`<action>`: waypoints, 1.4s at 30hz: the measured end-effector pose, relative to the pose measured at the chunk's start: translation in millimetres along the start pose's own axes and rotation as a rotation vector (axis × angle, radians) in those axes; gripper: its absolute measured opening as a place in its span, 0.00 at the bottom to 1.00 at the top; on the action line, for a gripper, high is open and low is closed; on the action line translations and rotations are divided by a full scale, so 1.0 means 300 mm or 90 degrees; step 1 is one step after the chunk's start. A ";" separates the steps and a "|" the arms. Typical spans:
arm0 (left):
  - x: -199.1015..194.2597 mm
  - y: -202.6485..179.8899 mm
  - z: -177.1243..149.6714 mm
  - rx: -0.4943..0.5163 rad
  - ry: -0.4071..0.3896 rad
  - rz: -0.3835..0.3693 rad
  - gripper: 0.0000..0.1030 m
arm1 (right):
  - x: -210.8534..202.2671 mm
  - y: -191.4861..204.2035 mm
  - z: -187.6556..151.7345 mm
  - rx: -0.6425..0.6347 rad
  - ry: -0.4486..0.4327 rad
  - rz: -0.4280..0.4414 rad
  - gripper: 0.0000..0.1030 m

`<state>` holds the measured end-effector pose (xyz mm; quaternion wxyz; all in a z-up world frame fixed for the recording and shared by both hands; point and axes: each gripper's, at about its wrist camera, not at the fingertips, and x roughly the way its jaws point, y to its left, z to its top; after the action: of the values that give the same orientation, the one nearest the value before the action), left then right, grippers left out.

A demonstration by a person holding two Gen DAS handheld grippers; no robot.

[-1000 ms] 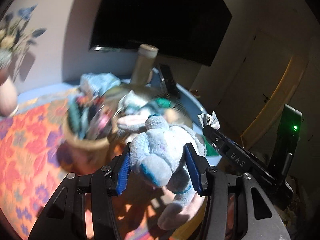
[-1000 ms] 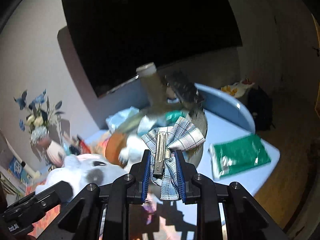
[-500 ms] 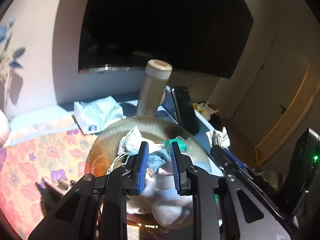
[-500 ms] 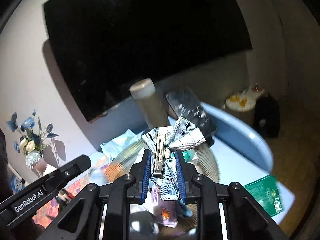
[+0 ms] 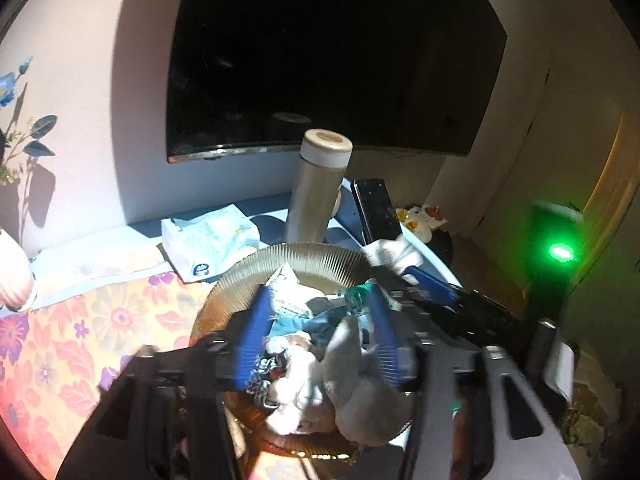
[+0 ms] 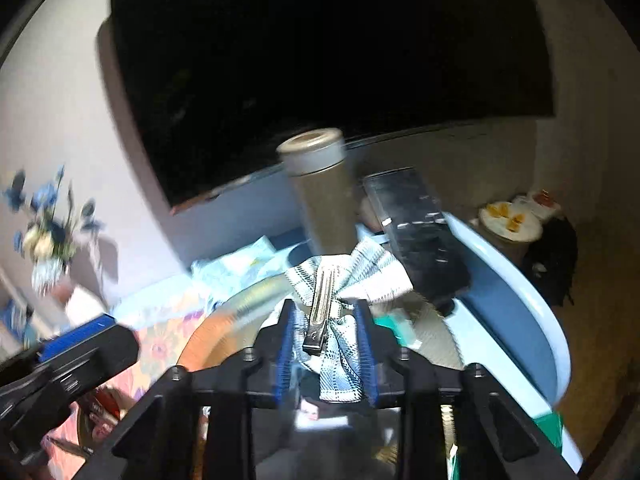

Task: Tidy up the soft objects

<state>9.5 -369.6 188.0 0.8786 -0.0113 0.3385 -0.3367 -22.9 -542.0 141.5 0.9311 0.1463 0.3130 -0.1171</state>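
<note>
My left gripper (image 5: 316, 300) hangs open over a ribbed amber bowl (image 5: 240, 276). A grey plush toy (image 5: 356, 384) lies in the bowl below and between the blue fingers (image 5: 252, 336), on top of wrappers and other soft items. My right gripper (image 6: 326, 320) is shut on a plaid fabric bow with a metal hair clip (image 6: 340, 276), held just above the same bowl's rim (image 6: 224, 320). The right gripper also shows at the right of the left wrist view (image 5: 424, 280), and the left gripper's finger at the lower left of the right wrist view (image 6: 80, 344).
A tall beige flask (image 5: 320, 188) stands behind the bowl, beside a black remote (image 5: 376, 208) and a tissue pack (image 5: 208, 240). A floral cloth (image 5: 60, 340) covers the table's left. A vase with flowers (image 6: 44, 232) stands far left. A green packet (image 6: 548, 424) lies at right.
My left gripper carried the plush toy over the bowl, opened and let it drop in. My right gripper moved closer to the bowl with the bow in it.
</note>
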 end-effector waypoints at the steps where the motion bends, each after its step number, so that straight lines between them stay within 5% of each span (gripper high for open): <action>1: -0.028 0.006 0.000 -0.003 -0.015 -0.001 0.77 | 0.008 0.009 0.008 -0.005 0.011 0.008 0.63; 9: -0.232 0.034 -0.007 -0.002 -0.075 -0.015 0.82 | -0.087 0.019 -0.013 0.046 -0.030 0.021 0.69; 15: -0.400 0.103 -0.044 -0.001 -0.095 0.022 0.82 | -0.192 0.126 -0.067 0.034 -0.043 0.017 0.69; 23: -0.538 0.283 -0.182 -0.019 -0.061 0.102 0.82 | -0.248 0.300 -0.234 -0.009 0.048 -0.026 0.69; 29: -0.683 0.467 -0.232 -0.033 -0.061 0.210 0.82 | -0.258 0.398 -0.371 -0.091 0.129 -0.076 0.69; 36: -0.891 0.659 -0.232 -0.064 -0.117 0.329 0.86 | -0.228 0.625 -0.472 -0.171 0.213 0.060 0.69; 40: -0.859 0.722 -0.313 -0.050 -0.143 0.420 0.94 | -0.224 0.837 -0.500 -0.239 0.188 0.166 0.69; 42: -0.811 0.749 -0.363 -0.037 -0.162 0.467 0.95 | -0.222 0.922 -0.511 -0.247 0.132 0.192 0.69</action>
<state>-57.4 -27.5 191.3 0.9749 0.0435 0.2178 0.0135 -73.1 -223.3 120.9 0.9115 0.0209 0.3983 0.1006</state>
